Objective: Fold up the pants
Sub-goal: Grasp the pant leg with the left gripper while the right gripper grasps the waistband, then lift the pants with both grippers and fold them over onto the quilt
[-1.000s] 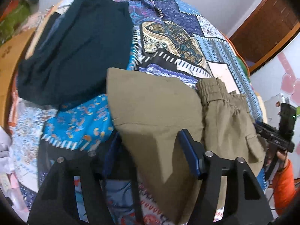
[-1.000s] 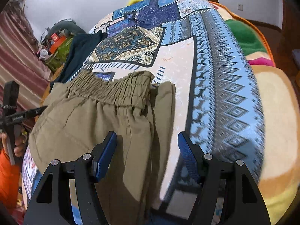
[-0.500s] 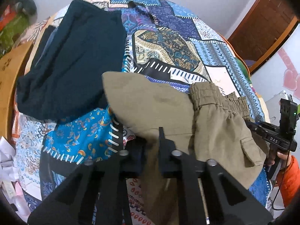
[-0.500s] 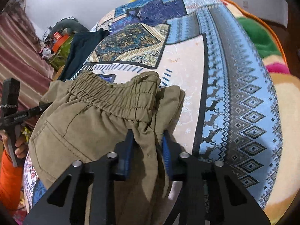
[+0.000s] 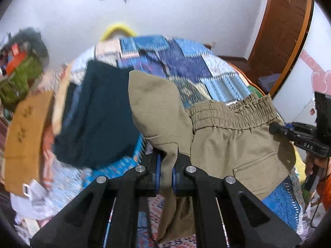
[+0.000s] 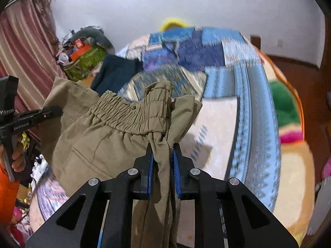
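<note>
Jaws on your left gripper (image 5: 165, 172) are clamped tight on a bunched edge of the khaki pants (image 5: 231, 144). Your right gripper (image 6: 163, 171) pinches the gathered cloth just below the elastic waistband (image 6: 128, 117), its jaws closing that last bit. Pants hang between both grips, off the patterned bedspread (image 6: 248, 103). Long axis runs from hand to hand, slack cloth trailing under you. Likely next: carry both edges over together. Neither hand is nearer.

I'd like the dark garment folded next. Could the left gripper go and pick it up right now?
Probably not yet. The left gripper is shut on the khaki pants, so it has no free grip. The dark garment lies uncovered beyond it on the bedspread.
</note>
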`<state>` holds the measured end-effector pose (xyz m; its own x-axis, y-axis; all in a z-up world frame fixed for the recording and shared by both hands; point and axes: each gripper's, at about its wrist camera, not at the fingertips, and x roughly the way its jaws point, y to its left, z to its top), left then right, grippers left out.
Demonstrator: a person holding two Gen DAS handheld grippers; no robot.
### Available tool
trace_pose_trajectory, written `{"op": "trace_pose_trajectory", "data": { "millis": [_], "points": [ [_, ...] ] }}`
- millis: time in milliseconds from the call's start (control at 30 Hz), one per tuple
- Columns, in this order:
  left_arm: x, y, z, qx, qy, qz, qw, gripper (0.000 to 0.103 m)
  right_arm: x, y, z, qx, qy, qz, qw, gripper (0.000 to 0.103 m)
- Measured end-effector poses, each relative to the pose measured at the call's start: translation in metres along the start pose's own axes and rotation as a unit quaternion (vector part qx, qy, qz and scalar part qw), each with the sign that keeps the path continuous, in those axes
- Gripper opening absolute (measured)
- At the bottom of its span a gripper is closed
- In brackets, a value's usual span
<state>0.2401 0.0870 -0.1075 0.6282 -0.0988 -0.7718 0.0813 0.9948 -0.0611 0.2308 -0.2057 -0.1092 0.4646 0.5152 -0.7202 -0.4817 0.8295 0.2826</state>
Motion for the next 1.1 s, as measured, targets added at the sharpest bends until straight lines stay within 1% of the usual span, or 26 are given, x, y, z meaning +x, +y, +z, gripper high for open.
{"op": "trace_pose_trajectory", "data": {
  "millis": [133,333,433,533,667,833,933,1100],
  "points": [
    [-0.018,0.019,0.021,-0.002,-0.025,0.021,0.9995,0.008,-0.005,0.020,0.030,-0.019,-0.030,-0.001,0.999,0.015],
    [-0.040,0.062,0.049,-0.022,-0.069,0.043,0.9964,0.008,0.001,0.050,0.071,-0.045,-0.067,0.000,0.997,0.015],
    [-0.040,0.080,0.057,-0.029,-0.076,0.056,0.9951,0.008,0.011,0.064,0.084,-0.057,-0.077,0.000,0.995,0.015],
    [-0.036,0.102,0.063,-0.033,-0.080,0.077,0.9933,0.008,0.026,0.080,0.098,-0.068,-0.079,0.005,0.995,0.015],
    [-0.021,0.134,0.067,-0.044,-0.084,0.107,0.9897,0.008,0.052,0.101,0.117,-0.079,-0.081,0.014,0.993,0.015],
    [0.009,0.178,0.064,-0.077,-0.069,0.122,0.9872,0.008,0.097,0.121,0.131,-0.091,-0.068,0.019,0.993,0.015],
    [0.037,0.205,0.059,-0.095,-0.052,0.128,0.9859,0.008,0.126,0.128,0.132,-0.087,-0.054,0.024,0.994,0.015],
    [0.081,0.230,0.045,-0.107,-0.030,0.133,0.9849,0.008,0.168,0.133,0.121,-0.080,-0.026,0.027,0.996,0.015]
  ]
}}
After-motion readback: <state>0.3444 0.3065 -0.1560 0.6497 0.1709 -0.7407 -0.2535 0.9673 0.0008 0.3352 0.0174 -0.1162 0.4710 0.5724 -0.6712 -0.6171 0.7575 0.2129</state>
